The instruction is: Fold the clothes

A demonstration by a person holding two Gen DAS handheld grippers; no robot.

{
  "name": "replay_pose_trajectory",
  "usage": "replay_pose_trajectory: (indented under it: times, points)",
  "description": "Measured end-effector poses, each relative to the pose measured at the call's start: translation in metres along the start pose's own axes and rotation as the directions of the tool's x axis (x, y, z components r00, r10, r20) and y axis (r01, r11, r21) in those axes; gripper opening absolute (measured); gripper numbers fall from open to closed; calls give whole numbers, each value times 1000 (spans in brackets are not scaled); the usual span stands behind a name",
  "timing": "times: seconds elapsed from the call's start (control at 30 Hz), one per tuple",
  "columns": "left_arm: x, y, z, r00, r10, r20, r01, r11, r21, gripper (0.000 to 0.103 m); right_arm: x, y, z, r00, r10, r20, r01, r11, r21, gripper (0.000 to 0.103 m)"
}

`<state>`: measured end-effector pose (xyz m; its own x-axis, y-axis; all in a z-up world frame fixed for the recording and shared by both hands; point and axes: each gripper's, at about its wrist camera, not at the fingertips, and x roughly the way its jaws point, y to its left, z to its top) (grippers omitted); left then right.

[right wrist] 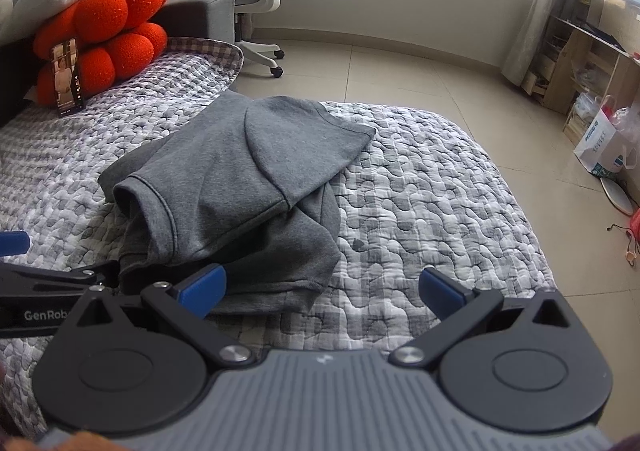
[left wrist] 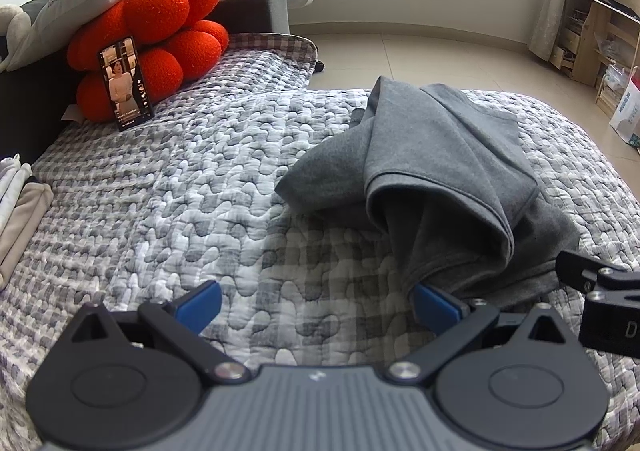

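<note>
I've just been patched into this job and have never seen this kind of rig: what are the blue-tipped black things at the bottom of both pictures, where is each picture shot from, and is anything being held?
There is no robot: a person holds a two-finger gripper in each hand, each carrying a fisheye camera that looks along its blue-padded fingers. One picture comes from the left gripper, the other from the right gripper. Both are open and hold nothing.

On the grey-and-white quilted bed cover lies a crumpled grey knit garment, not yet folded. One left pad sits at its near edge. Further back, a phone with a lit screen leans against a red bumpy plush cushion.
</note>
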<state>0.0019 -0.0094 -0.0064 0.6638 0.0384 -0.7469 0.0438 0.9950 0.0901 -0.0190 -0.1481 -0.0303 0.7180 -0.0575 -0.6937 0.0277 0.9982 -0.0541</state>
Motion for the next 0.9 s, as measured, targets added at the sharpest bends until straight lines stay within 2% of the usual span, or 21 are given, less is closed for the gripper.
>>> replay_pose_trajectory:
  times: [0.9]
  points:
    - [2,0,0,1000,-2,2,2,1000,-4,103,7,-1,2,999,12,-29,-12,1000,25,103]
